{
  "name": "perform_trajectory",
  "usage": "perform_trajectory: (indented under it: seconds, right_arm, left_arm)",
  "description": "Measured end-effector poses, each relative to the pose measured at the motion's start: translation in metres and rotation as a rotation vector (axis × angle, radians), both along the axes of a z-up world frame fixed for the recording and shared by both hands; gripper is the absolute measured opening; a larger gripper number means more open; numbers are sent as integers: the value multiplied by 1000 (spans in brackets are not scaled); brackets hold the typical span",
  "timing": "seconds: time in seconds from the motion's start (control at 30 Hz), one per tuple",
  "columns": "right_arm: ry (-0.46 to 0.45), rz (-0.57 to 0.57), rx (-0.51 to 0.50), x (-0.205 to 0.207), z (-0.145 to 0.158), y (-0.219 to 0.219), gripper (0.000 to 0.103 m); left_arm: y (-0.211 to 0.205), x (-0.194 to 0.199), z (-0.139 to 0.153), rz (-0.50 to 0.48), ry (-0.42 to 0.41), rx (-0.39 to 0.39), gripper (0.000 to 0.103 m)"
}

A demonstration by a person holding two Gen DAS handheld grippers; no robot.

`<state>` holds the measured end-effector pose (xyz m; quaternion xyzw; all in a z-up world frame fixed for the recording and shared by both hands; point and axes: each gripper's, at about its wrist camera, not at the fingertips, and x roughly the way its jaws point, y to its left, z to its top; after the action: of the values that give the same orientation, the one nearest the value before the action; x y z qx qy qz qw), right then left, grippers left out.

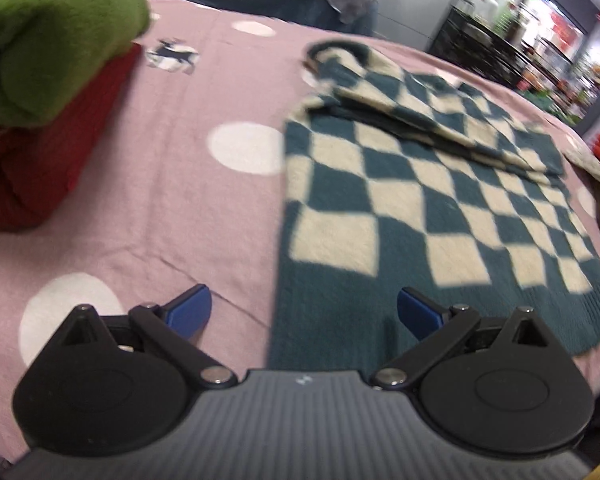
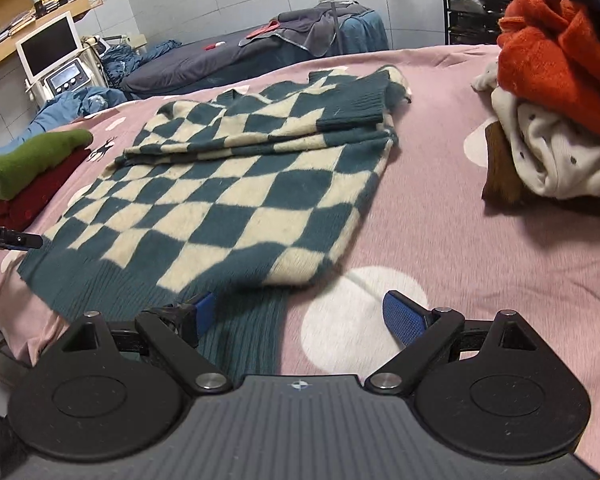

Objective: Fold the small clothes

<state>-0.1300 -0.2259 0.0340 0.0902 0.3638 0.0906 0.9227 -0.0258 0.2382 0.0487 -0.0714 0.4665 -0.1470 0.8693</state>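
A teal and cream checkered sweater (image 1: 432, 208) lies flat on the pink spotted bedspread (image 1: 172, 184), with a sleeve folded across its upper part. It also shows in the right wrist view (image 2: 236, 196). My left gripper (image 1: 304, 312) is open and empty, just above the sweater's ribbed hem at its left corner. My right gripper (image 2: 300, 314) is open and empty, over the hem's right corner. The tip of the left gripper (image 2: 16, 238) shows at the sweater's far left edge in the right wrist view.
A folded green garment (image 1: 56, 36) on a folded red one (image 1: 44, 160) sits at the left. A pile of unfolded clothes (image 2: 552, 88), orange on top, sits at the right. Another bed (image 2: 236, 60), a monitor cart (image 2: 52, 56) and shelves stand behind.
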Motion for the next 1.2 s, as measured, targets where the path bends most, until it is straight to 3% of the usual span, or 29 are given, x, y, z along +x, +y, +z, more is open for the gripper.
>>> perform_trajectory:
  seconds: [0.1,0.2,0.4,0.57,0.63,0.67,0.7,0.73,1.0,1.2]
  right_arm:
    - [15,15,52,-5,-1,-2,103]
    - [31,42,100,-11,-1,-3,103]
    - [55,88,185,-21,-2,-2,103]
    - [75,97,259,-24,-4,-4,103]
    - [76,90,265,-25,-4,-5,103]
    - [83,90,277,-24,-4,-5,99]
    - [106,98,304,-22,-6,-6,69]
    - [137,108,339,-20,-10,-5,49]
    - [157,17,416,-25,-16,-17,44]
    - [170,-29,511,-17,-25,-27,39]
  left_arm:
    - [-7,-8,0,-59,18,22,101]
    - [-10,-17,0,-90,32,-16,100]
    - [-15,-20,0,-137,29,-13,90]
    - [-3,-11,1,-74,40,-83,67]
    - [-5,-9,0,-74,35,-66,59]
    - [-7,-9,0,-78,30,-48,55]
    - [-10,-9,1,-79,26,-33,54]
    - [-12,-9,1,-80,24,-23,51]
    - [-20,-3,0,-90,22,-40,48]
    - [-23,4,-4,-63,39,-99,36]
